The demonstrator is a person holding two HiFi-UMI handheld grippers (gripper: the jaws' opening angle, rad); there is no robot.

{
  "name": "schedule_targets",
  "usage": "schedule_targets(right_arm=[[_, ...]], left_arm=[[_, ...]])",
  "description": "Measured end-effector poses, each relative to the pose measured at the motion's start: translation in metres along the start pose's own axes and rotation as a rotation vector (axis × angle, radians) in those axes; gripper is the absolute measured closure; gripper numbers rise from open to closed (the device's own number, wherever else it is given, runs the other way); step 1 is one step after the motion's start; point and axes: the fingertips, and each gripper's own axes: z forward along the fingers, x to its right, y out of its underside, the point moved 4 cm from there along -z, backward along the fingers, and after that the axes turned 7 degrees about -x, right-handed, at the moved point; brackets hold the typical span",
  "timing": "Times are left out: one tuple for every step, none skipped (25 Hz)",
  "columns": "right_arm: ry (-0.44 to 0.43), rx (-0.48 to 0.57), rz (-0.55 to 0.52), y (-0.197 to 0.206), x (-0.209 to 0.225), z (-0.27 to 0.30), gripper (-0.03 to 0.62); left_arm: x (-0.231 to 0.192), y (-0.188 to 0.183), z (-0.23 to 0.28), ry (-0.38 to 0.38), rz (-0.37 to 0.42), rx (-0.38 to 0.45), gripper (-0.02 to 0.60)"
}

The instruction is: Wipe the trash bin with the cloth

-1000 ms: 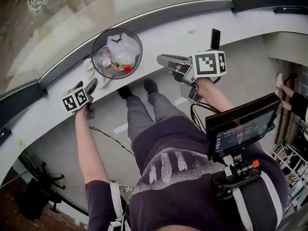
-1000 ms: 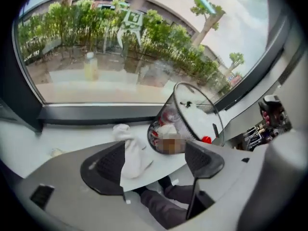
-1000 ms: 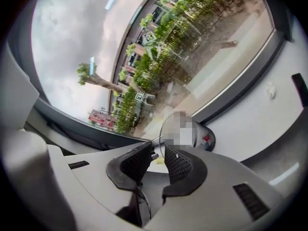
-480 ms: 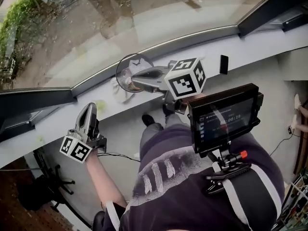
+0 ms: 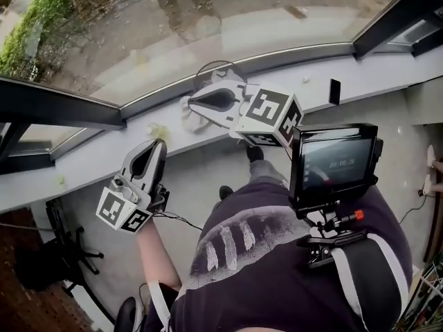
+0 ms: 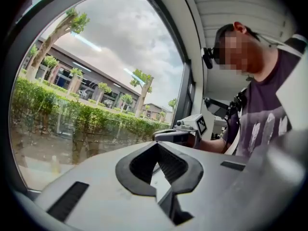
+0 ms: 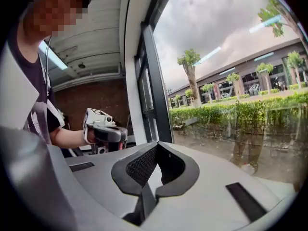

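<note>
Blurred timer digits on monitor

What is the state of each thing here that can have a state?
Left tongs: shut, empty.
Right tongs: shut, empty.
Round dark trash bin: upright on the grey window ledge, mostly hidden behind the right tongs.
Crumpled white cloth: lying on the ledge, not held.
Black chest-mounted monitor: switched on.
</note>
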Motion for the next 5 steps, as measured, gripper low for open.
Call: schedule_targets(right_arm=[[0.017,-0.004,-0.018,-0.005,-0.014,0.005,0.595],[0.031,-0.008,-0.035,-0.009,-0.032,0.011,0.595],[0.04,-0.014,-0.052,-0.014,-0.05,0.018,0.595],[0.046,-0.019,-0.069,-0.019,-0.07,0.026,0.595],[0.051,-0.025,-0.087,-0.023,-0.089,0.034,0.595]], left_arm=[[0.008,0.002,-0.014,0.014,0.032,-0.011,0.586],[0.016,0.005,-0.03,0.022,0.069,-0.029,0.586],[0.024,0.008,-0.049,0.024,0.107,-0.044,0.586],[0.03,0.01,-0.068,0.024,0.143,-0.056,0.586],[0.036,0.011,-0.088,0.024,0.176,-0.066,0.584]])
